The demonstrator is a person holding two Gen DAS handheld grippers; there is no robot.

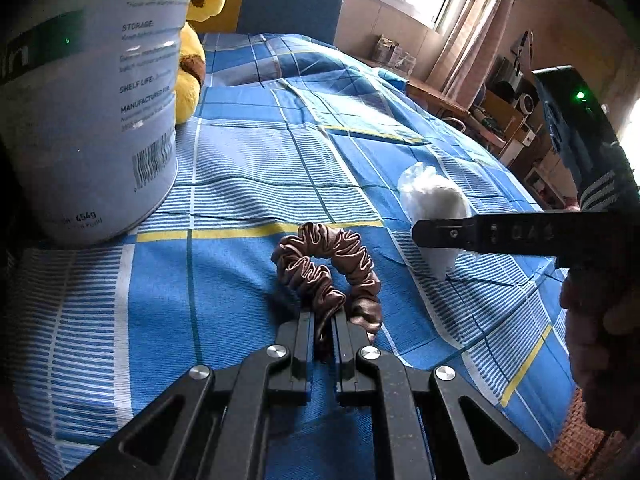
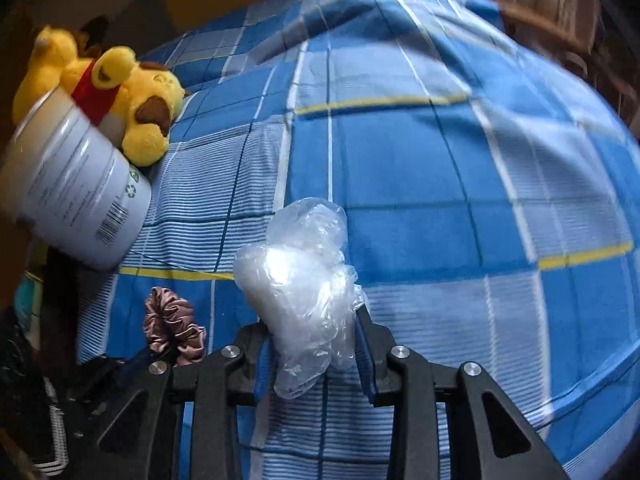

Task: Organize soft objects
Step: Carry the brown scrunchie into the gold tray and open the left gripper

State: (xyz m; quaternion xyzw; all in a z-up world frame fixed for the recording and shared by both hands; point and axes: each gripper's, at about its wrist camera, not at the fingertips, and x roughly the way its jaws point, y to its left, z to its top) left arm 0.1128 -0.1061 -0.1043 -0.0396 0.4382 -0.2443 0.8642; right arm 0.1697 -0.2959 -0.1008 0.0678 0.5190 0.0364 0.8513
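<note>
My left gripper (image 1: 322, 317) is shut on a brown satin scrunchie (image 1: 328, 266), which hangs forward from the fingertips just above the blue checked bedsheet (image 1: 248, 168). The scrunchie also shows in the right wrist view (image 2: 173, 326). My right gripper (image 2: 314, 322) is shut on a clear plastic bag of white stuffing (image 2: 298, 280); in the left wrist view the bag (image 1: 434, 204) sits against the right gripper's finger (image 1: 480, 234). A yellow plush bear (image 2: 136, 108) lies partly in and against a white tub (image 2: 76, 188) at the left.
The white tub (image 1: 88, 112) stands close at the left in the left wrist view, the plush bear (image 1: 192, 68) behind it. A blue headboard (image 1: 288, 4) is at the far end. Shelves and clutter (image 1: 504, 120) line the right wall beyond the bed edge.
</note>
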